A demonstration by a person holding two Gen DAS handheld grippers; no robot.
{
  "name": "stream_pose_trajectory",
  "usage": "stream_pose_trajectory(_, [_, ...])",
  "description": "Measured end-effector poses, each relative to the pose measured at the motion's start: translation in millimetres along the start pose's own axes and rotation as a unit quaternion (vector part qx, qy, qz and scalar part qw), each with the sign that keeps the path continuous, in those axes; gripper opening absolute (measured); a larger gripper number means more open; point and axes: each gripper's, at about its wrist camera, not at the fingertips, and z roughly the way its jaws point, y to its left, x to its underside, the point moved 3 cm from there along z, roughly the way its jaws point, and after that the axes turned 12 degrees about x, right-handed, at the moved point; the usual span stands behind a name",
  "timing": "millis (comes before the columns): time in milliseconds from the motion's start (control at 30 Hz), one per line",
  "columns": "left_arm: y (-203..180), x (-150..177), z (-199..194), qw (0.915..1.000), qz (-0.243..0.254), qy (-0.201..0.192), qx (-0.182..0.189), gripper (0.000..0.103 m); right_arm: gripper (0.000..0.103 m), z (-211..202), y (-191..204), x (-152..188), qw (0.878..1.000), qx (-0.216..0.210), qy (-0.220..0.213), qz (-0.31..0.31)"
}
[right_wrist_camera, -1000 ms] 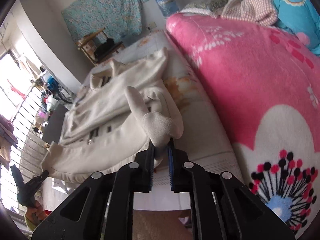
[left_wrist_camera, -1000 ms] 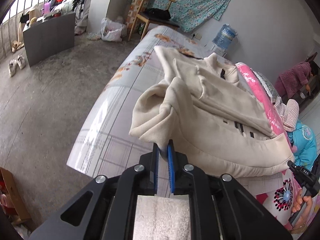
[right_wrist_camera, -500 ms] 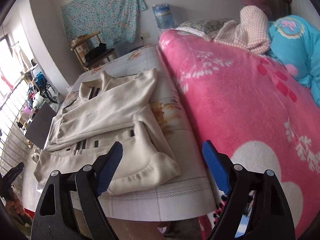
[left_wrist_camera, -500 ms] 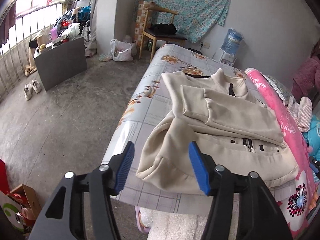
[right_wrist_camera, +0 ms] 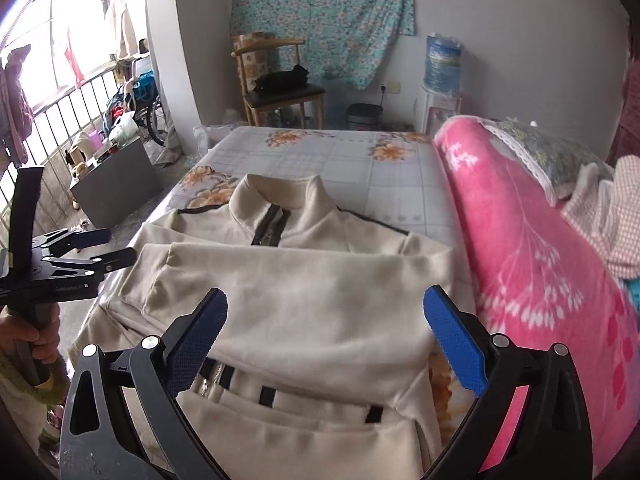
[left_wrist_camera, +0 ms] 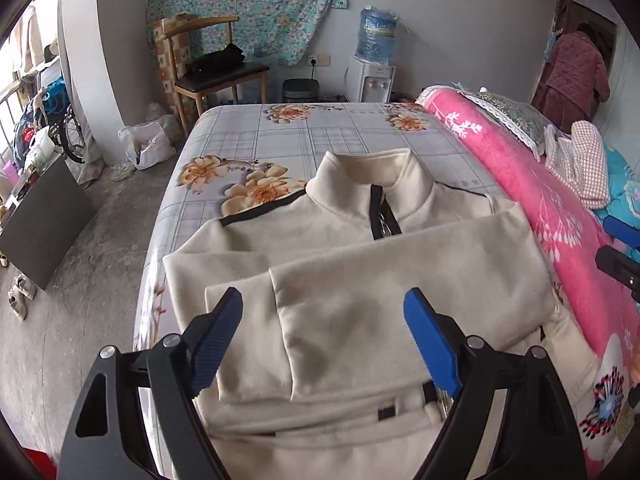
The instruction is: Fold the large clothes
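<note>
The left gripper [left_wrist_camera: 322, 338] is hanging above the near part of the cream jacket [left_wrist_camera: 360, 280], its jaws standing wide apart after just opening, with nothing pinched between the blue pads [left_wrist_camera: 218, 334]; the cloth is lying below them, untouched. The right gripper [right_wrist_camera: 324, 334] is doing the same over the jacket [right_wrist_camera: 304, 280], its jaws also spread wide after just opening and holding nothing. In the right view the left gripper [right_wrist_camera: 100, 246] is showing at the jacket's left edge, gripped by a hand [right_wrist_camera: 34, 330]. The jacket is lying flat on the bed [left_wrist_camera: 340, 136], collar toward the far end, zipper up the middle, both sleeves folded across the chest. Just beside the jacket on its right a pink blanket [left_wrist_camera: 520, 184] is lying along the bed, with a checked cloth [left_wrist_camera: 584, 160] on it. Beyond the jacket's collar, past the end of the bed, a wooden chair [left_wrist_camera: 216, 68] and a water dispenser [left_wrist_camera: 372, 60] are standing against the wall under a flowered cloth [left_wrist_camera: 248, 4]. Far right of the jacket, a person [left_wrist_camera: 576, 72] is bending at a doorway.
</note>
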Motion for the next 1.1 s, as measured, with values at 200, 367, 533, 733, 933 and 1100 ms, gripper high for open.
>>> stream_pose_trajectory(200, [28.0,-74.2,74.0,0.9975,-0.055,0.024,0.039,0.081,0.095,77.4,12.7,-61.8,0.999,-0.009,0.041,-0.005])
stream_pose_trajectory(367, [35.3,-113.4,139.9,0.9958,-0.068,0.047,0.038,0.081,0.095,163.0,29.2,-91.5,0.995,0.002,0.1,-0.027])
stream_pose_trajectory(533, [41.6,-134.0,189.5,0.9939,-0.078,0.076,0.017,0.081,0.095,232.1,41.7,-110.2,0.987,0.032,0.145,-0.063])
stream_pose_trajectory(733, [49.6,-131.9,225.8,0.9895,-0.056,0.127,-0.04,0.079,0.091,286.6,41.2,-111.6,0.971,0.06,0.214,-0.086])
stream_pose_trajectory(933, [47.6,-120.8,217.0,0.9884,-0.016,0.146,-0.038,0.079,0.083,284.2,35.4,-90.3,0.961,0.05,0.253,-0.096])
stream_pose_trajectory(1100, [39.9,-108.9,194.4,0.9873,-0.004,0.158,0.011,0.079,0.081,250.6,32.4,-78.3,0.962,0.008,0.256,-0.098])
